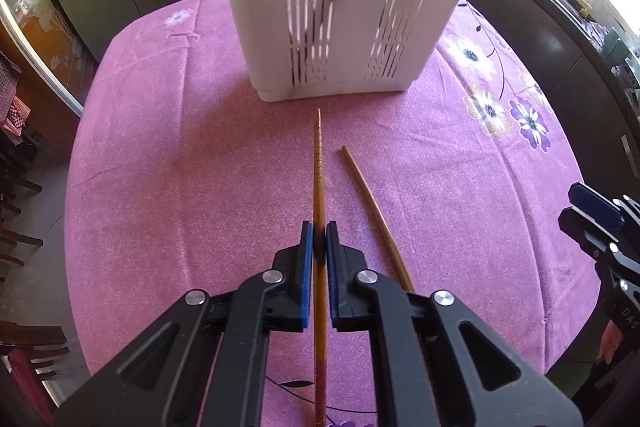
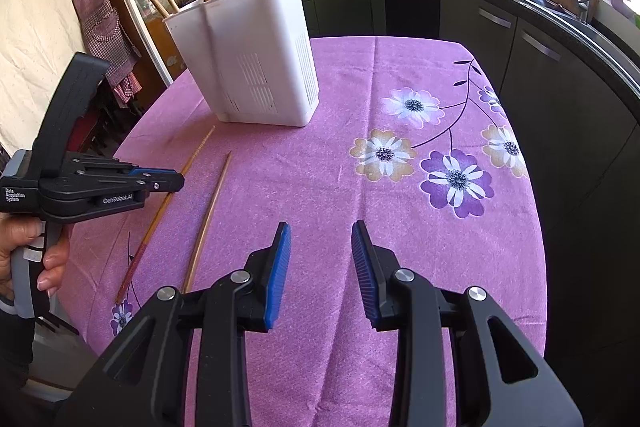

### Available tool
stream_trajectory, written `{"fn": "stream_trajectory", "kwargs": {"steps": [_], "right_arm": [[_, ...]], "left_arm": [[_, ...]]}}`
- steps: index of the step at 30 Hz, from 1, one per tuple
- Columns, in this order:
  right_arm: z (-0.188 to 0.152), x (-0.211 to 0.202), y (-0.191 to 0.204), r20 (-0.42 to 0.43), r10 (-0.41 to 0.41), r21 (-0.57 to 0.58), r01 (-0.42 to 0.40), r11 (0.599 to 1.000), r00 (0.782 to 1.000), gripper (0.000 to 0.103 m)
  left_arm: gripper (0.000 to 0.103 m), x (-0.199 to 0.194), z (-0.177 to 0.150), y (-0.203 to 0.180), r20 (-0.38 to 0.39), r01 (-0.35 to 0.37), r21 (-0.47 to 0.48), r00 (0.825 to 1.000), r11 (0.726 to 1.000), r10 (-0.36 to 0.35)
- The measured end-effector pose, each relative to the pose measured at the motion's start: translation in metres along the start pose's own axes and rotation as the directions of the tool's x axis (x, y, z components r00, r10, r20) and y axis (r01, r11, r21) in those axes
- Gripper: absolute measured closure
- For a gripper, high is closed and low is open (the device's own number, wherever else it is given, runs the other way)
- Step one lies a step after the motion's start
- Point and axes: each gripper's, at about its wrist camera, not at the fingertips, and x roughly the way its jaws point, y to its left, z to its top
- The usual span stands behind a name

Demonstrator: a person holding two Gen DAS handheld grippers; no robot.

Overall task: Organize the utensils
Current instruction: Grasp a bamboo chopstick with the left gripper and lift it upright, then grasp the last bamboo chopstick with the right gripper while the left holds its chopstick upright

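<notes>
Left gripper (image 1: 319,241) has its jaws pinched tight on a wooden chopstick (image 1: 319,171) lying on the pink floral tablecloth (image 1: 180,155), tip aimed at the white utensil holder (image 1: 344,7). A second chopstick (image 1: 374,211) lies just beside it. Right gripper (image 2: 320,255) hovers over the table, jaws spread wide, holding nothing.

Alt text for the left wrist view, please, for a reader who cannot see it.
The left hand-held gripper is shut on a ridged wooden chopstick pointing at a white slotted utensil holder on a pink floral tablecloth. A second chopstick lies just right of it, and the right hand-held gripper shows at the right edge.
</notes>
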Motion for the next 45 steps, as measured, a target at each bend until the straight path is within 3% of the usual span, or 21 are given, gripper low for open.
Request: {"fn": "stream_trajectory", "kwargs": {"steps": [6,9,18,22,25,30,40,45], "right_arm": [[0.007,0.003,0.013,-0.008,0.021,-0.02,-0.021,1.0,1.0,0.071],[0.011,0.007,0.022,-0.012,0.024,-0.034,-0.025,0.999,1.0,0.064],[0.02,0.043,0.061,-0.099,0.07,-0.09,-0.079,0.993,0.993,0.064],[0.027,0.066,0.078,-0.146,0.083,-0.106,-0.099,0.989,0.986,0.064],[0.033,0.081,0.091,-0.166,0.065,-0.127,-0.086,0.988,0.984,0.073],[0.039,0.102,0.106,-0.204,0.029,-0.159,-0.063,0.985,0.978,0.078],[0.043,0.118,0.115,-0.23,-0.003,-0.18,-0.04,0.983,0.973,0.078],[0.043,0.122,0.116,-0.23,-0.029,-0.191,-0.015,0.982,0.973,0.085]], "left_arm": [[0.097,-0.054,-0.009,0.022,0.118,0.007,-0.018,0.993,1.0,-0.005],[0.096,-0.08,-0.019,0.031,0.178,0.002,-0.015,0.984,1.0,0.001],[0.097,-0.123,-0.042,0.039,0.297,0.009,-0.01,0.955,1.0,-0.006],[0.097,-0.131,-0.047,0.04,0.323,0.01,0.003,0.946,1.0,-0.01],[0.097,-0.135,-0.051,0.04,0.334,0.013,0.009,0.943,1.0,-0.015],[0.097,-0.135,-0.054,0.041,0.339,0.011,0.018,0.941,1.0,-0.016],[0.097,-0.136,-0.056,0.04,0.341,0.021,0.024,0.94,0.999,-0.028],[0.097,-0.136,-0.056,0.04,0.341,0.02,0.026,0.94,0.999,-0.028]]}}
